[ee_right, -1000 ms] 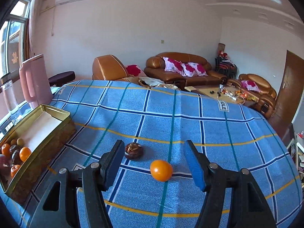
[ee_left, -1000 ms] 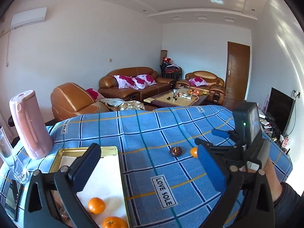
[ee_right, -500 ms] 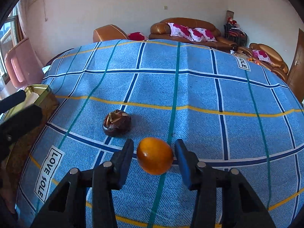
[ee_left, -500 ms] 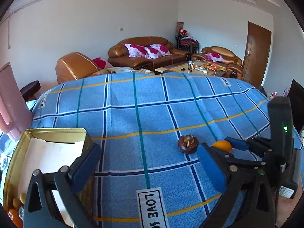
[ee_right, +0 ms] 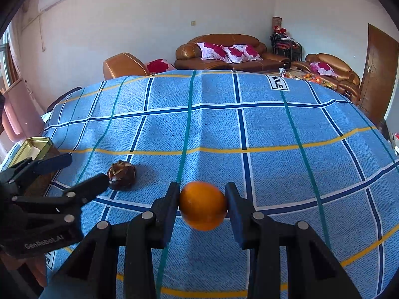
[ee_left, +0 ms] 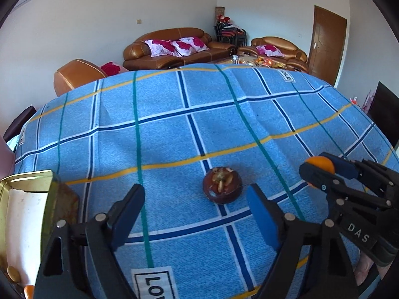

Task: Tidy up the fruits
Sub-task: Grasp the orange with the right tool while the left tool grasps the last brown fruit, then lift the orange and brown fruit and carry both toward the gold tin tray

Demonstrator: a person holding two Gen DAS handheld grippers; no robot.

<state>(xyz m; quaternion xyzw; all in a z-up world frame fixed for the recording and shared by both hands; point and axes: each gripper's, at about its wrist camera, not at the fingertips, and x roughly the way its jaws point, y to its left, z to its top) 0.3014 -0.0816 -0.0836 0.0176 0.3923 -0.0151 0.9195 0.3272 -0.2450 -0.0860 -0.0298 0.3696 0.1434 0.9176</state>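
My right gripper [ee_right: 202,196] is shut on an orange [ee_right: 202,205] just above the blue checked cloth; it also shows in the left wrist view [ee_left: 324,168] with the orange [ee_left: 321,163] between its pads. A dark brown mangosteen [ee_left: 222,185] lies on the cloth. My left gripper [ee_left: 194,199] is open and empty, its fingers to either side and just short of the mangosteen. The mangosteen [ee_right: 121,174] and the left gripper [ee_right: 74,172] also show at the left of the right wrist view.
A gold tin tray [ee_left: 27,182] with white lining stands at the left and holds small fruits [ee_left: 29,290] at its near end; it also shows in the right wrist view [ee_right: 35,144]. A pink kettle [ee_right: 17,114] stands beyond it. Sofas lie beyond the table's far edge.
My right gripper has closed on the orange and holds it. My left gripper has moved right from over the tray toward the mangosteen, staying open.
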